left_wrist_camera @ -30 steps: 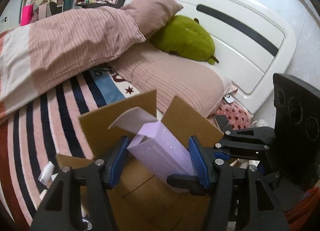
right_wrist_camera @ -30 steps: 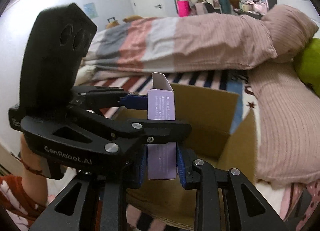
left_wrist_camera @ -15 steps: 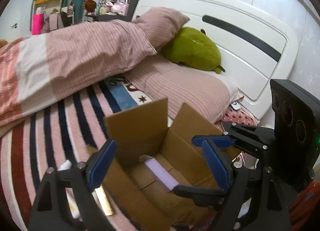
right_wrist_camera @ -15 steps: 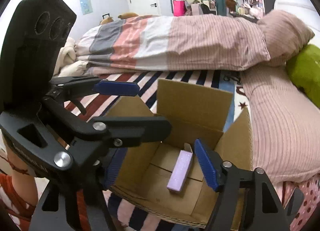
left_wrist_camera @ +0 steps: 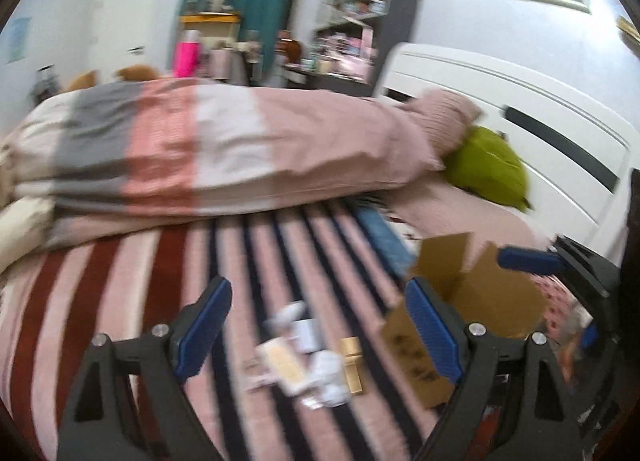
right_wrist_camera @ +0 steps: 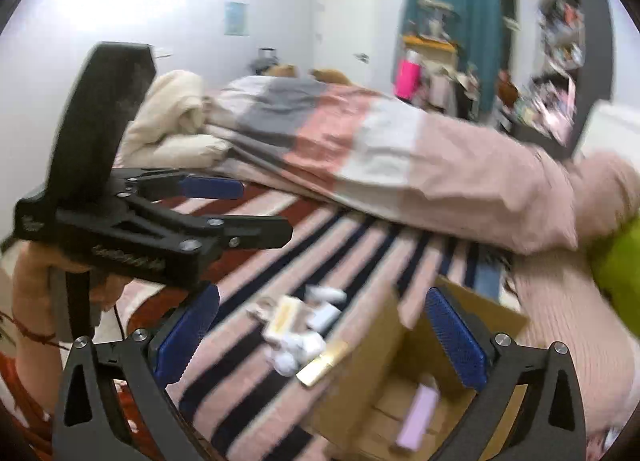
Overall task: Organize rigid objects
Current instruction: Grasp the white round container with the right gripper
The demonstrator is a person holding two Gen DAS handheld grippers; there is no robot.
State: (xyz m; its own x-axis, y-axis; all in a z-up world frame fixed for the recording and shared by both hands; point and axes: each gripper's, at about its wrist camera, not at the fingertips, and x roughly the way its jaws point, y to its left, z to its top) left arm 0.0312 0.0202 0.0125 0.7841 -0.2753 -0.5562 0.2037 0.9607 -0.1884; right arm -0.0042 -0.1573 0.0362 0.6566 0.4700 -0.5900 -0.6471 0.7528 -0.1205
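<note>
Both grippers, left gripper and right gripper, are now spread apart and empty after letting go of the purple box, which lies flat inside the cardboard box at the near right. They have swung away toward the pile of small items on the striped bedspread, left of the box, so one item is stowed and the next pick likely comes from that blurred pile.

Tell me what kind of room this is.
Most likely a bedroom: a folded striped duvet lies across the bed, a white headboard stands behind a pink pillow, and cluttered shelves line the far wall.
</note>
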